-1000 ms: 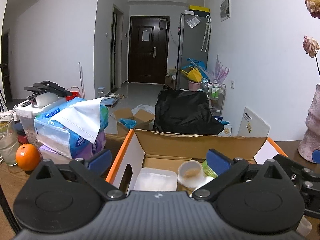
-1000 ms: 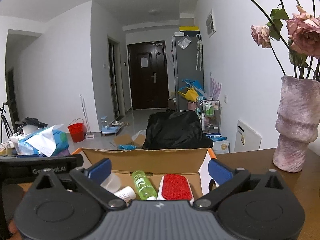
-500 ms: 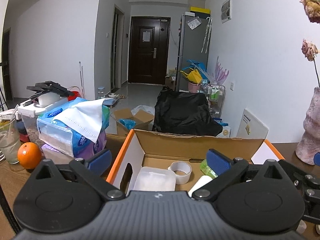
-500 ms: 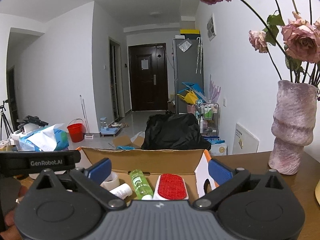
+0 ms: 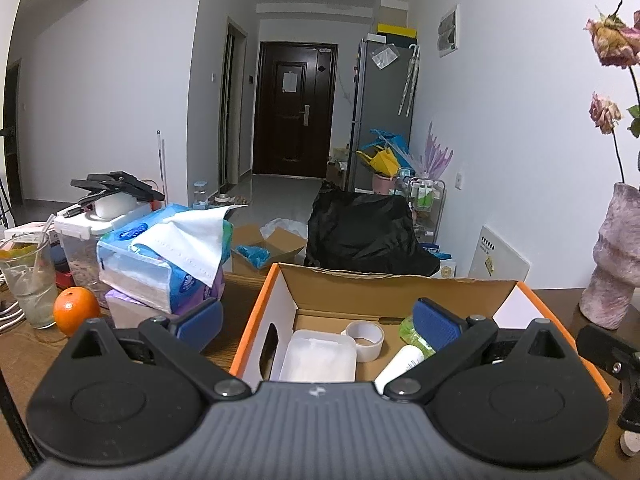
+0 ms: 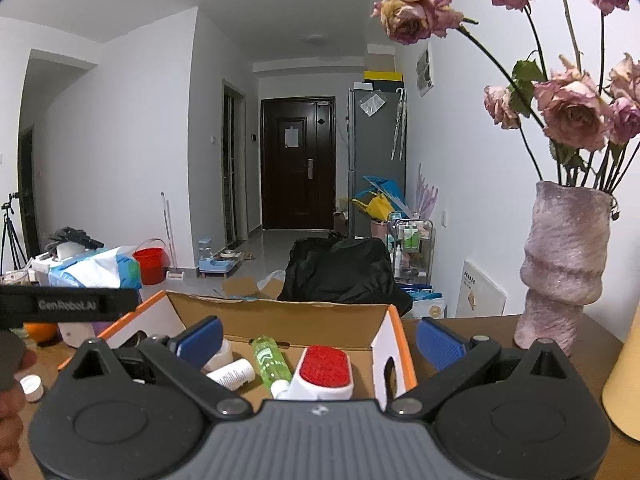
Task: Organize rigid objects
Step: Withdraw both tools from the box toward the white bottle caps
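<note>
An open cardboard box with orange edges stands on the brown table. In it lie a clear plastic tub, a roll of tape, a white tube and a green bottle. The right wrist view shows the box with the green bottle, a red-and-white brush, the white tube and the tape. My left gripper is open and empty above the box. My right gripper is open and empty above the box's right end.
Tissue packs, an orange, a glass and a storage container stand left of the box. A pink vase with dried roses stands right. A small white cap lies on the table at left.
The tape roll, lifted and tilted over the box one second ago, now lies flat inside it. Both grippers have pulled back a little and risen.
</note>
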Demonstrator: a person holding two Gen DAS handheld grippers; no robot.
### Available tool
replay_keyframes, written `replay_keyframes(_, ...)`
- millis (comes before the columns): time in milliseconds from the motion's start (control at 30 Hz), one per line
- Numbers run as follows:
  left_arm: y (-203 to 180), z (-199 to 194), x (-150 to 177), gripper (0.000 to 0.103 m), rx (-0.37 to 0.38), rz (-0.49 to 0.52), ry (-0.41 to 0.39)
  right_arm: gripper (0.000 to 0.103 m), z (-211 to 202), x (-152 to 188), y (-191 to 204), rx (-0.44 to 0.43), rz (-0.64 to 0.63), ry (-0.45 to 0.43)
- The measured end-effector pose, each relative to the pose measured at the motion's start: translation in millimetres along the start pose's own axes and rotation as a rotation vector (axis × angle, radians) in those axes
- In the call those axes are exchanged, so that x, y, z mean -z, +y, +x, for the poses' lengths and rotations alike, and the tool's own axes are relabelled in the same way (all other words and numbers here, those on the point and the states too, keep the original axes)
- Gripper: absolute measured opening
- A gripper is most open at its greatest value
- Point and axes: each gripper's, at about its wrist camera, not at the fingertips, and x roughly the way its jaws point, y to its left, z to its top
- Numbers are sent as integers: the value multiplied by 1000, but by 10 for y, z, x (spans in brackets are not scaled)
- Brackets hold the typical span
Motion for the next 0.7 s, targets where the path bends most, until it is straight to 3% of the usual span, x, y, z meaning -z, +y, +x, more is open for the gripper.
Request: replay_keyframes(700, 233, -421, 142, 103, -16, 13, -6, 103, -498, 142, -273, 61, -28, 3)
